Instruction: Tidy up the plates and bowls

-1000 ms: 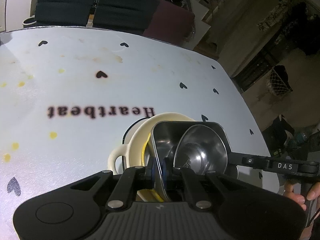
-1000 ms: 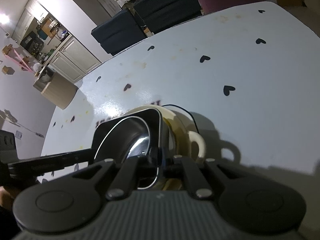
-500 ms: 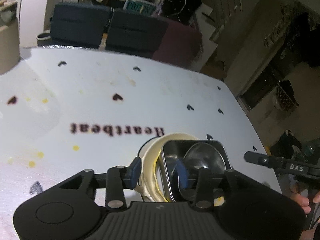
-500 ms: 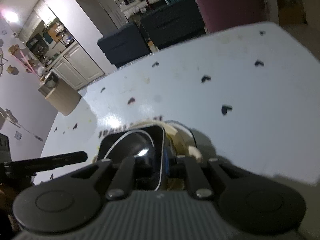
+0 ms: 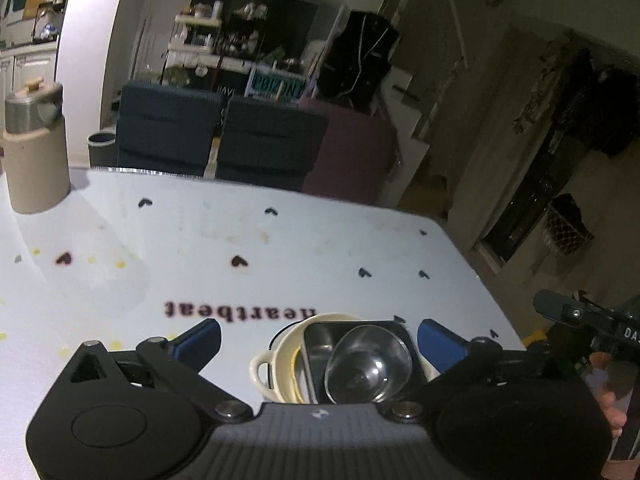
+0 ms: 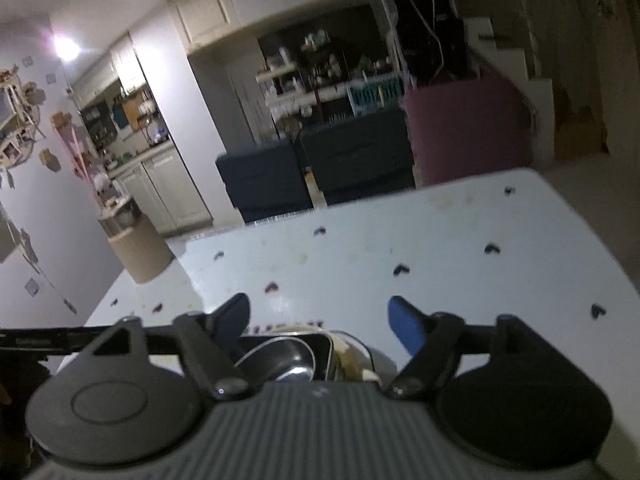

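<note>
A stack of dishes stands on the white table (image 5: 280,248). A cream bowl with side handles (image 5: 276,364) holds a square steel tray (image 5: 316,340), and a round steel bowl (image 5: 368,364) sits in the tray. My left gripper (image 5: 318,338) is open, raised above the stack, holding nothing. My right gripper (image 6: 318,318) is open too, above the same stack; the steel bowl (image 6: 280,356) and tray rim (image 6: 326,350) show just below it. The right gripper also shows in the left wrist view (image 5: 576,314) at the right edge.
A beige canister with a metal lid (image 5: 34,148) stands at the table's far left; it also shows in the right wrist view (image 6: 138,246). Dark blue chairs (image 5: 224,140) and a maroon chair (image 5: 352,152) line the far edge. The table edge runs along the right (image 5: 492,292).
Both grippers were shut on the steel tray's rim, one on each side. Both have opened, let go and lifted up and back from the stack.
</note>
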A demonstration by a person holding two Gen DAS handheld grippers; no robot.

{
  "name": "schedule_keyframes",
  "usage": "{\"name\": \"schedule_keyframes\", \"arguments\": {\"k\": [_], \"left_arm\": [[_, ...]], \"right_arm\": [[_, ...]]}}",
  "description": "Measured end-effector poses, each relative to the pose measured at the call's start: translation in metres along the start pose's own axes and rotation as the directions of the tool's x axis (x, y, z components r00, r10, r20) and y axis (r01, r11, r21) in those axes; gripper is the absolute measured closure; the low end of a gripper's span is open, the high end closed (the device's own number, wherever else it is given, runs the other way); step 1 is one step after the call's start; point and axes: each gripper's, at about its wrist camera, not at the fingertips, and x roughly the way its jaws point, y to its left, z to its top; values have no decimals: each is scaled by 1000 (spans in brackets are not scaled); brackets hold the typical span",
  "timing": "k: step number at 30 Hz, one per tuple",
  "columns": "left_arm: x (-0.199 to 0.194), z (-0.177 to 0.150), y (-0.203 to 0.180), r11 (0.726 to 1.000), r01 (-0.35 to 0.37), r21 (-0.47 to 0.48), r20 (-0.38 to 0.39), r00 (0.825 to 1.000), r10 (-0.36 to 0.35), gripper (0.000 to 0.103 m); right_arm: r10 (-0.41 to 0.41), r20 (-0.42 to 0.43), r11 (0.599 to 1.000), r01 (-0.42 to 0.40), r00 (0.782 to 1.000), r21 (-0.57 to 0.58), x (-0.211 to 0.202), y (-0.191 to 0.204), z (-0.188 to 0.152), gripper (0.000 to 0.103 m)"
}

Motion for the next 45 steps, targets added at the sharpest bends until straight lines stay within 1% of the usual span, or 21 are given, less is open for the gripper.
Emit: {"name": "schedule_keyframes", "arguments": {"k": [2,5,9,13,18,22,26,32,35,41,45], "left_arm": [[-11,-3,-7,1000,-14,20,29,999,14,0],[-30,-10,-20,997,-31,70,79,997,26,0],[-49,-22,-32,995,-30,98,126,992,17,0],[-64,-37,-42,989,-65,130,174,984,42,0],[-75,-64,-46,979,-136,152,217,971,101,0],[-77,-83,-45,976,-154,155,223,968,118,0],[-78,-101,-46,971,-177,158,225,964,139,0],[-76,-119,-45,963,-214,163,217,960,176,0],[-72,-126,-44,958,-233,165,209,958,197,0],[-69,-139,-44,953,-243,182,201,958,206,0],[-68,-145,-47,950,-241,201,196,960,202,0]], "right_arm": [[-1,31,1000,1,1000,-6,-12,1,-1,5],[-12,74,999,14,997,-30,-27,4,-5,0],[-39,130,995,50,991,-83,-49,9,-14,0],[-53,172,991,74,984,-116,-67,12,-29,0],[-65,190,989,89,980,-122,-80,16,-48,0],[-76,201,985,105,977,-134,-84,18,-59,0],[-83,185,983,111,979,-145,-83,21,-69,0],[-97,169,978,125,981,-165,-87,24,-90,0],[-94,154,980,119,983,-161,-88,24,-97,0],[-111,146,972,138,983,-191,-88,28,-115,0],[-119,144,965,148,982,-216,-85,30,-121,0]]}}
